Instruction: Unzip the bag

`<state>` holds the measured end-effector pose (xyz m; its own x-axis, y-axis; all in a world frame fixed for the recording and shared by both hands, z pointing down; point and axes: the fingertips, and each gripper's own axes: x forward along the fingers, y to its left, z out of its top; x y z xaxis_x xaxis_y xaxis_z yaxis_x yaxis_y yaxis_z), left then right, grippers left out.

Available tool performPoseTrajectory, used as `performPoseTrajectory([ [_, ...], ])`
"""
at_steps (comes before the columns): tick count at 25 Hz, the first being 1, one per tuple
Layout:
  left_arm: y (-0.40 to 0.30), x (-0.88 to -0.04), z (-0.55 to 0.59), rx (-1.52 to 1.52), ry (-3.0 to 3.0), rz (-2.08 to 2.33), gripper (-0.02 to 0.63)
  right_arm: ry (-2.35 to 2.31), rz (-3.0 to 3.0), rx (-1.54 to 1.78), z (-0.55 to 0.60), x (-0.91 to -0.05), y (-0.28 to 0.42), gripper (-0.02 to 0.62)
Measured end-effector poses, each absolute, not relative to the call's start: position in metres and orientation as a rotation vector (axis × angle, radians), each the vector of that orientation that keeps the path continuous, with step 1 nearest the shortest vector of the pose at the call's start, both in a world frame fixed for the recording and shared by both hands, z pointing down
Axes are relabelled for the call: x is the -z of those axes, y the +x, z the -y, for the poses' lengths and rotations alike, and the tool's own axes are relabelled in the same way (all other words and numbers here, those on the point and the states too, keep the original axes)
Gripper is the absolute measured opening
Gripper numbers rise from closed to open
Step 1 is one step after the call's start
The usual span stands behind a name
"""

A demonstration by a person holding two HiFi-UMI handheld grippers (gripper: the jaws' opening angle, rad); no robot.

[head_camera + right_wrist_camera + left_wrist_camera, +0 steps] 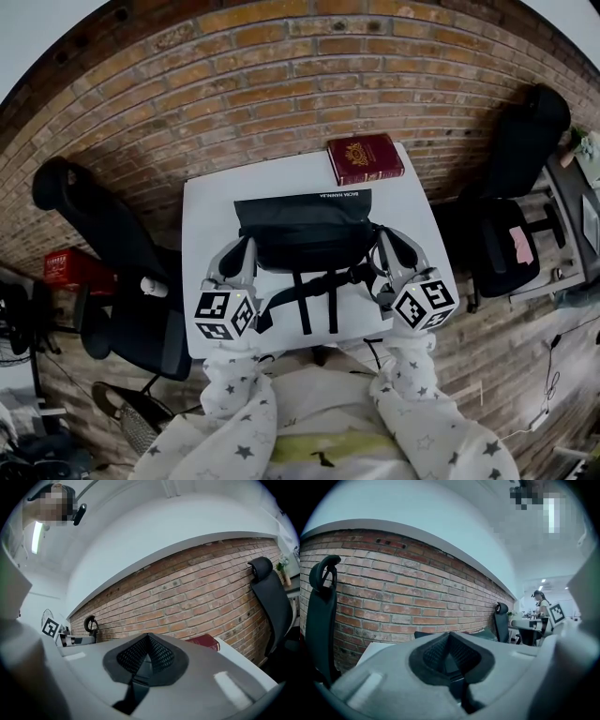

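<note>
A black bag [305, 230] lies across the middle of a white table [211, 202], and its straps [317, 300] trail toward the near edge. My left gripper [244, 249] hovers by the bag's left end. Its jaws are shut and nothing shows between them. My right gripper [383, 238] is by the bag's right end, just above a strap, and is also shut and empty. In the left gripper view the closed left gripper [449, 635] points level over the table, and a strip of the bag [480, 631] shows behind it. The right gripper view shows the closed right gripper [149, 637] aimed at the brick wall.
A dark red book [365, 157] [205, 642] lies at the table's far right corner. Black office chairs stand to the left [103, 234] and right [516, 187] of the table. A red box [70, 267] sits on the floor at the left. A person [541, 604] stands far off by a desk.
</note>
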<state>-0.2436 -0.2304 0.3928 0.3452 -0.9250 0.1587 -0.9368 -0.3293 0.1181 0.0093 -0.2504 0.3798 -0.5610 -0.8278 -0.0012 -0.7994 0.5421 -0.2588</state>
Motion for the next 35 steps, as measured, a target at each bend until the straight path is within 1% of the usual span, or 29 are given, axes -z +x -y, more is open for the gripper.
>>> performPoseTrajectory([
  [12, -0.252, -0.366, 0.226, -0.007, 2.445, 1.727, -0.002, -1.396, -2.590, 0.327, 0.246, -0.360, 0.012, 0.009],
  [35, -0.282, -0.369, 0.230, -0.018, 2.426, 1.768, -0.002, -1.469, -2.541, 0.328, 0.253, -0.364, 0.012, 0.008],
])
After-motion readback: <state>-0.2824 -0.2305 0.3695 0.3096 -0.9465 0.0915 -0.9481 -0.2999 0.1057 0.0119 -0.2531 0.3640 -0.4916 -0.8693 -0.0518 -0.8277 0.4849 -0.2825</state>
